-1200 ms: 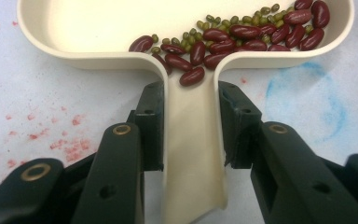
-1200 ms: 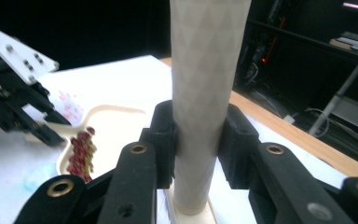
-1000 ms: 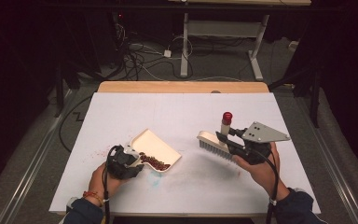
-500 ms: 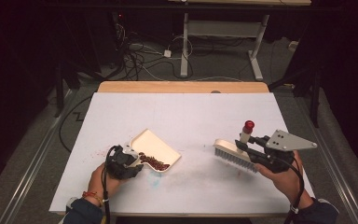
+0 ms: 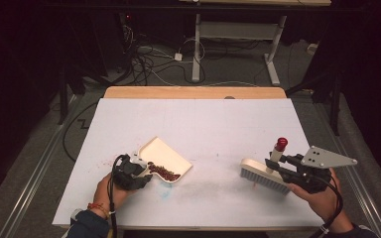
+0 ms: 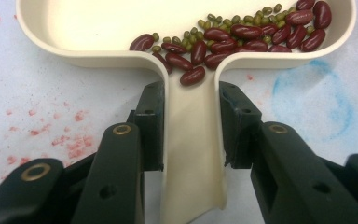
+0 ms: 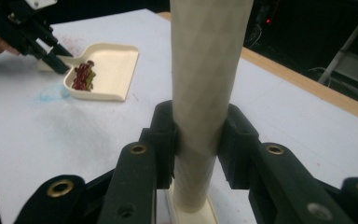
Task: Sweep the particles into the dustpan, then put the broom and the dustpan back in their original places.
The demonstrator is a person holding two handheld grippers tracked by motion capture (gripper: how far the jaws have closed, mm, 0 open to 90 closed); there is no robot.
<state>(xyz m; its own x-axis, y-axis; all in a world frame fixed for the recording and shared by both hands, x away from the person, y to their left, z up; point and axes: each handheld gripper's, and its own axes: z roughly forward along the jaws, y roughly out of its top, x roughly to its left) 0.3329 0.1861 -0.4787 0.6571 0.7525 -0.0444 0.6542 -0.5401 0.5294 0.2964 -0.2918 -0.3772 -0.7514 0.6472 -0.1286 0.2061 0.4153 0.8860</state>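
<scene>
One dustpan (image 5: 166, 157) is pinched by its handle in the left gripper (image 5: 138, 171), near the table's (image 5: 203, 119) front left. A little heap of red and green beans (image 6: 242, 35) is seen inside, too many to count. One brush (image 5: 263, 174) is clamped by its upright handle in the right gripper (image 5: 284, 166), well apart on the right.

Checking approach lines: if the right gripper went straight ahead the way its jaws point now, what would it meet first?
Apart from the brush it already holds, the right gripper probably meets bare table; the dustpan seems off-line, though depth is unclear.
</scene>
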